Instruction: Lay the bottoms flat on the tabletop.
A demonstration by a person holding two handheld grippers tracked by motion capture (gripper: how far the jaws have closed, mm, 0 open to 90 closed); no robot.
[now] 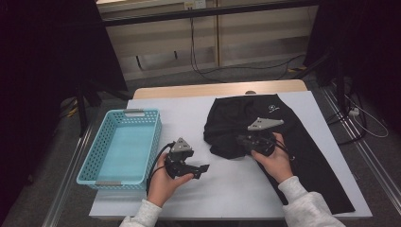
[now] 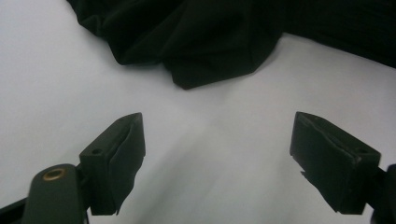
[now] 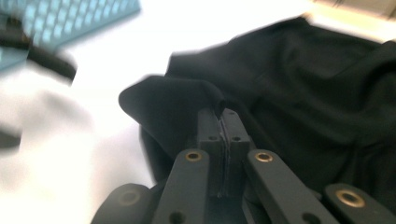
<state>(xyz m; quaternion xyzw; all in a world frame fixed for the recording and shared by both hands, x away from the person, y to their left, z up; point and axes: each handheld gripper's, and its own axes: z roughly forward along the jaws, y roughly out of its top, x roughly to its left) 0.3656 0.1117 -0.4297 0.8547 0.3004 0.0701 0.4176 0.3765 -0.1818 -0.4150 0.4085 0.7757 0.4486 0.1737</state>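
A black garment (image 1: pixel 236 118) lies crumpled on the right half of the white table (image 1: pixel 184 111). My right gripper (image 1: pixel 242 140) rests at its near left edge, and in the right gripper view the jaws (image 3: pixel 222 114) are shut on a raised fold of the black garment (image 3: pixel 303 84). My left gripper (image 1: pixel 203 169) is held low over bare table to the left of the garment, pointing right. Its jaws (image 2: pixel 217 154) stand wide open with nothing between them, and the black garment (image 2: pixel 201 42) lies a little beyond them.
A light blue plastic basket (image 1: pixel 142 113) stands on the left part of the table, with nothing inside; its corner (image 3: pixel 70 18) is blurred in the right gripper view. Bare white table lies between the basket and the garment. Dark stands and cables surround the table.
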